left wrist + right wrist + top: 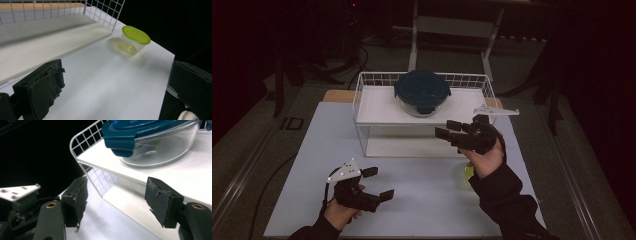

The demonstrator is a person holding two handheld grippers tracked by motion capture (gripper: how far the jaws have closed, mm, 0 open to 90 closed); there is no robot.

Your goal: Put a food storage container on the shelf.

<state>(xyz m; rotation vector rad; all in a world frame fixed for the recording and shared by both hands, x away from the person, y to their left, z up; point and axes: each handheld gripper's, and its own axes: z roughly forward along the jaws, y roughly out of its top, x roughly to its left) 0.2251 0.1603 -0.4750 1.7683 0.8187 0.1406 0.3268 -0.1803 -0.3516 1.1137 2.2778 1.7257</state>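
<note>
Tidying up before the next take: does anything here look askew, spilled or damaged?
Nothing stands out. The lidded glass bowl sits upright on the wire rack, and the green-lidded tub stands upright on the table, nothing spilled.

No text, label, brand, number or sign can be read on anything in these views.

A clear glass bowl (422,102) wears a dark teal lid (422,87) on the white wire rack (362,95), gridded in squares. A clear tub (132,42) has a lime-green lid (136,35); the counter (412,195) is white, the jaws black.
</note>
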